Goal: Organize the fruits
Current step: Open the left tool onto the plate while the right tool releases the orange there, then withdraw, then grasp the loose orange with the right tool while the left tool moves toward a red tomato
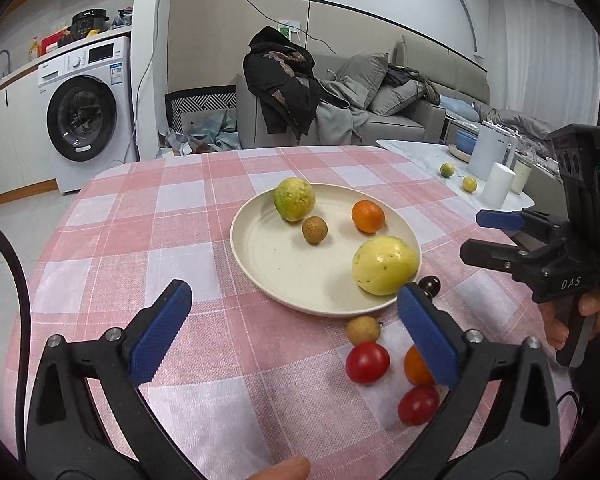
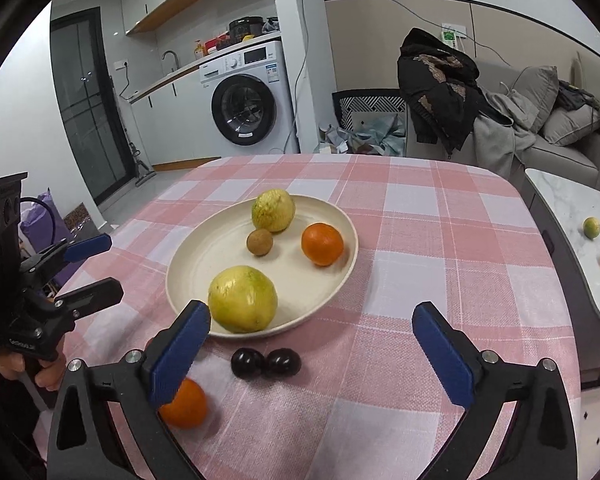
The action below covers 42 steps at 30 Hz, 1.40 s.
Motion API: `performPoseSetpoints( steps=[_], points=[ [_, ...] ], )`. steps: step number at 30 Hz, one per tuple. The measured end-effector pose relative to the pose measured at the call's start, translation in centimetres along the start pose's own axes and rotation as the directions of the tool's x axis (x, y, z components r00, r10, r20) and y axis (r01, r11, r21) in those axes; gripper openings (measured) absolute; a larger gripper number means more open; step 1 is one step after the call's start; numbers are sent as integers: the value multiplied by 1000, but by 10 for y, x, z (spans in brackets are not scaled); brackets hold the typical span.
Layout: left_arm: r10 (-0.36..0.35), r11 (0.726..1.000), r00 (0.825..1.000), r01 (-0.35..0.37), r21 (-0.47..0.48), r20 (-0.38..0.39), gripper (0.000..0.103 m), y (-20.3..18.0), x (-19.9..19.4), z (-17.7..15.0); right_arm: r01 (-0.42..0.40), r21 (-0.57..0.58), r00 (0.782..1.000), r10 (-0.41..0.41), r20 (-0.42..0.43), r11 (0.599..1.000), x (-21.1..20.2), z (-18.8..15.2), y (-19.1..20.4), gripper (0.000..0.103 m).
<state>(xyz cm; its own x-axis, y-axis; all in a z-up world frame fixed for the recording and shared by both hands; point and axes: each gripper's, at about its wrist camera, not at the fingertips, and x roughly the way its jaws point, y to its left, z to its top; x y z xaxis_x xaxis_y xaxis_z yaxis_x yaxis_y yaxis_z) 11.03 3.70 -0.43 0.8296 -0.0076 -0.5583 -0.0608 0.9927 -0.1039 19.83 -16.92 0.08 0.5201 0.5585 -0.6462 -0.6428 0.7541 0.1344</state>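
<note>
Plate point(image 2: 342, 216) on the desk point(image 2: 440, 240) holds four fruits; two cherries point(image 2: 265, 363) lie just before its near rim, tomatoes point(image 1: 367, 362) and longan point(image 1: 363, 329) beside them.

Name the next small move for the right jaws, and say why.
Probably lower the open right gripper onto the two dark round cherries lying on the pink checked tablecloth just before it. Its jaws hold nothing, and the cherries sit outside the round cream plate, nearest this gripper.
</note>
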Motion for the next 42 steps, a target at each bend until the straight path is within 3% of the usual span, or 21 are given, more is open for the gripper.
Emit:
performPoseSetpoints(
  steps=[8, 13, 22, 29, 42],
  points=[
    [0, 1000, 1000, 0, 16, -20, 103, -7, -10, -14, 10, -73, 1000, -11, -13, 997, -10, -13, 11, 103],
    [-5, 1000, 999, 6, 27, -37, 102, -10, -6, -19, 14, -56, 999, -17, -50, 998, 0, -18, 6, 103],
    [-18, 999, 998, 20, 36, -64, 102, -12, 4, -24, 70, -114, 993, -80, -91, 991, 7, -25, 6, 103],
    [-25, 1000, 996, 27, 15, -87, 102, -9, 11, -24, 157, -166, 971, -182, -153, 974, 22, -33, 8, 103],
    [-22, 1000, 995, 23, 12, -97, 102, -8, 14, -23, 157, -163, 955, -192, -225, 974, 41, -32, 6, 103]
  ],
)
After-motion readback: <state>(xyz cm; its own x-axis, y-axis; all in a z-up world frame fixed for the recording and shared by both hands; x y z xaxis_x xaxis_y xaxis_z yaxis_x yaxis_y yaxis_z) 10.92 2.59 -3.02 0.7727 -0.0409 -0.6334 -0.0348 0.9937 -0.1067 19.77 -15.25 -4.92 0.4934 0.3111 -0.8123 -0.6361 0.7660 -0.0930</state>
